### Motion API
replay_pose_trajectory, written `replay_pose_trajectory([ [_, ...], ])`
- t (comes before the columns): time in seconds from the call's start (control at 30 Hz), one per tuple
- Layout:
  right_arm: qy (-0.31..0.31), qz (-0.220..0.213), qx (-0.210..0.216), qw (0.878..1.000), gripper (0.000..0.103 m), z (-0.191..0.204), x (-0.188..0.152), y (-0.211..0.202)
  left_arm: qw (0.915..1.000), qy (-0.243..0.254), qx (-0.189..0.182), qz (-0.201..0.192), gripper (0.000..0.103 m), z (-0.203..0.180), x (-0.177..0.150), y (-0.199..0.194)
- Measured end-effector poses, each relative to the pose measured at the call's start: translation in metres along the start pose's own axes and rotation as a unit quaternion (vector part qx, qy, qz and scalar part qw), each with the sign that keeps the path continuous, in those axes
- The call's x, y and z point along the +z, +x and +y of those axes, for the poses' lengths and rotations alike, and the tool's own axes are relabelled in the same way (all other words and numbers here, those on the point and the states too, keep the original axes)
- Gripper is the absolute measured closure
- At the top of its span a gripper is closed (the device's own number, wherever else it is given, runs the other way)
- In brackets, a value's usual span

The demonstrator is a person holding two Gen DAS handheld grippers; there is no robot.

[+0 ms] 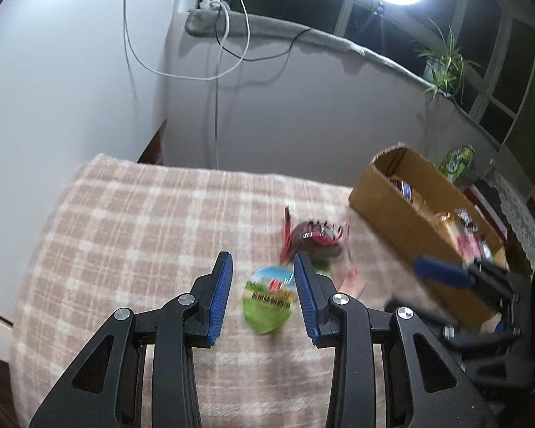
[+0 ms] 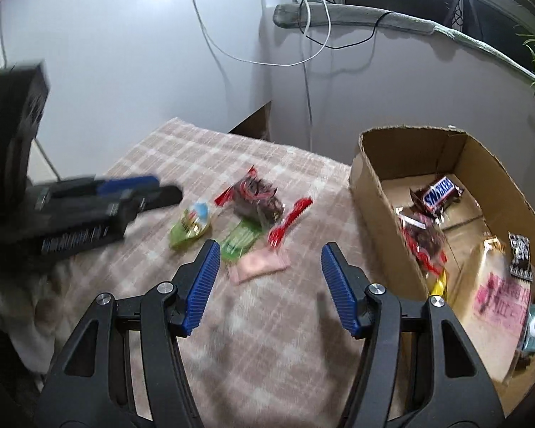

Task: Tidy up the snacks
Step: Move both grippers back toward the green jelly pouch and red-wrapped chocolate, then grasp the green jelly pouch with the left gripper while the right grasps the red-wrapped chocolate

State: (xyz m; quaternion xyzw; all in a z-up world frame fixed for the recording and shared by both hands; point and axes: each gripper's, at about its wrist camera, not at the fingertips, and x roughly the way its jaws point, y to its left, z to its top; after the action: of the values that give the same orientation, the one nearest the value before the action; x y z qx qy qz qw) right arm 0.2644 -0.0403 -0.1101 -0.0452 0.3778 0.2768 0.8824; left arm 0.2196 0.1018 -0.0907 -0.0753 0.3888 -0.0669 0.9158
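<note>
My left gripper point(image 1: 263, 267) is open above a green round-topped snack packet point(image 1: 269, 299) lying on the checked cloth point(image 1: 125, 235). Beyond it lies a red and dark snack bag point(image 1: 314, 237). In the right wrist view my right gripper point(image 2: 270, 253) is open and empty over the cloth, just short of a pink packet point(image 2: 262, 265), a green packet point(image 2: 240, 240), the red and dark bag point(image 2: 258, 199) and the green round-topped packet point(image 2: 190, 228). A cardboard box point(image 2: 378, 192) to the right holds a Snickers bar point(image 2: 437, 194) and several other snacks.
The left gripper shows blurred at the left of the right wrist view point(image 2: 125, 192), near the green packet. The box also shows in the left wrist view point(image 1: 403, 214). White cables point(image 1: 217, 71) hang on the wall behind. A plant point(image 1: 442, 60) stands on the ledge.
</note>
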Motion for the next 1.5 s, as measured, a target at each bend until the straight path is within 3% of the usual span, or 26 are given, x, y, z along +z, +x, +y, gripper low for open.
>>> replay_pose_trajectory([
  [0.17,0.003,-0.001,0.001,1.0,0.041,-0.002,0.018,0.017,0.9999,0.007,-0.005,0.014,0.069,0.004,-0.009,0.004],
  [0.27,-0.003,0.002,0.001,1.0,0.041,0.0,0.024,0.029,0.9997,0.013,-0.01,0.02,0.059,0.005,-0.013,0.007],
  [0.37,-0.006,0.011,0.004,1.0,0.04,0.003,0.029,0.039,0.9994,0.02,-0.015,0.026,0.058,0.005,-0.016,0.009],
  [0.47,-0.009,0.006,0.01,1.0,0.026,0.008,0.032,0.047,0.9991,0.023,-0.02,0.029,0.058,0.005,-0.018,0.012],
  [0.63,-0.04,0.005,-0.005,0.999,0.026,0.02,0.037,0.063,0.9984,0.034,-0.02,0.04,0.058,0.0,-0.021,0.02],
  [1.0,-0.01,0.043,0.021,0.999,0.026,0.006,0.038,0.083,0.9984,0.028,-0.014,0.048,0.058,0.0,-0.018,0.036],
  [1.03,-0.011,0.052,0.026,0.998,0.029,0.006,0.036,0.085,0.9984,0.028,-0.013,0.048,0.058,0.0,-0.017,0.037],
  [1.1,-0.014,0.063,0.025,0.998,0.047,0.006,0.033,0.087,0.9984,0.029,-0.013,0.048,0.058,-0.001,-0.017,0.039],
  [1.13,-0.014,0.059,0.02,0.998,0.05,0.006,0.033,0.086,0.9984,0.028,-0.014,0.048,0.058,0.0,-0.016,0.04],
  [1.33,-0.007,0.056,0.024,0.998,0.051,0.004,0.034,0.086,0.9986,0.021,-0.016,0.046,0.063,0.003,-0.016,0.041],
  [1.5,0.001,0.046,0.03,0.998,0.061,0.002,0.035,0.084,0.9987,0.023,-0.011,0.045,0.066,0.002,-0.016,0.042],
])
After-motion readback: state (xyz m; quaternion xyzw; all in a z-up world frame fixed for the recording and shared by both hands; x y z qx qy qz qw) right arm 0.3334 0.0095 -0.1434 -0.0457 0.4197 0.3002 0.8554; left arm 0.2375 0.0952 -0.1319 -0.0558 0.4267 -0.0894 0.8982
